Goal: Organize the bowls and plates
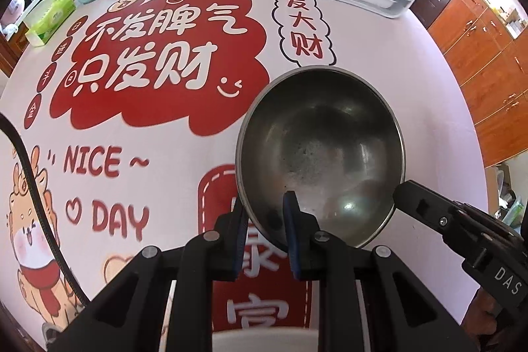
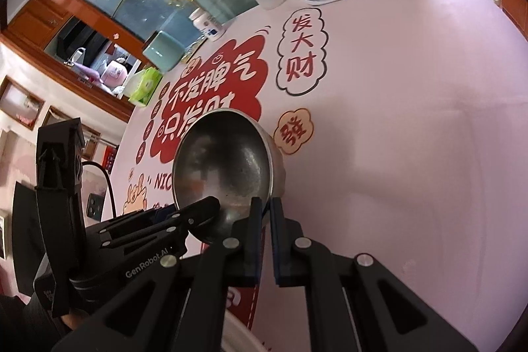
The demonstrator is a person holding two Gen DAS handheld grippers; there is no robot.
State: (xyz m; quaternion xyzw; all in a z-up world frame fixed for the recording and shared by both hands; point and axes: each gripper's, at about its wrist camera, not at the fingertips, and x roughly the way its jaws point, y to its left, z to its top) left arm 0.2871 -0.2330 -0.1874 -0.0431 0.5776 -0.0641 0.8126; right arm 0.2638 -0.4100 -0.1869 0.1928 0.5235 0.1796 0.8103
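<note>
Both hands are carrying a round, dull-grey steel bowl [image 1: 321,154] above the pink printed table [image 1: 379,55], the left tongs [image 1: 265,213] clamped on its near rim and the right tongs [image 2: 265,213] pinching the rim beside them (no plates are showing). Next they are needing a stacking spot, level lowering and simultaneous release.

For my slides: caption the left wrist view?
Left claw and right claw both grip the rim of a steel bowl above the printed tablecloth.
</note>
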